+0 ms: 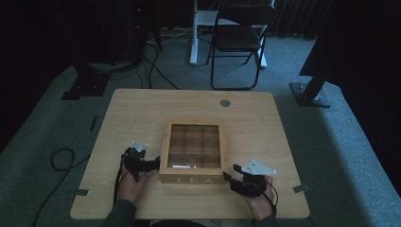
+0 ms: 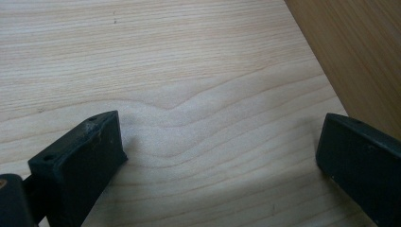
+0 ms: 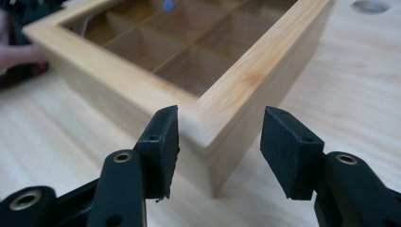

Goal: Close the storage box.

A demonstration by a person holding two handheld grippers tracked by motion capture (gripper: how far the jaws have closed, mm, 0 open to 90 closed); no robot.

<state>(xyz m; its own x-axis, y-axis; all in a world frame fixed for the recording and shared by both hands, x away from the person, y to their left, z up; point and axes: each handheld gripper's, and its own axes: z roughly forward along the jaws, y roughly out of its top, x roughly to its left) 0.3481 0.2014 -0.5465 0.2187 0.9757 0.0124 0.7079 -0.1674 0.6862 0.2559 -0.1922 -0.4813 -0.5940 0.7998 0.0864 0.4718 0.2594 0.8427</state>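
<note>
Dim room: grey carpet (image 1: 331,142), black folding chair (image 1: 239,38), perhaps dark curtains behind.

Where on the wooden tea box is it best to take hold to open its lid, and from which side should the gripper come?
Probably at the lid's front edge, from the person's side. The tea box lies flat and closed, its "TEA" front facing the person; the glass-paned lid's wooden frame overhangs slightly there. The right gripper already faces the near right corner, jaws apart, gripping nothing.

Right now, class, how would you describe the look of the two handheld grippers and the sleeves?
Both the left gripper and right gripper are black with flat rectangular jaws. Each carries a grey three-cornered plate and trails a black cable. The sleeves are dark.
</note>
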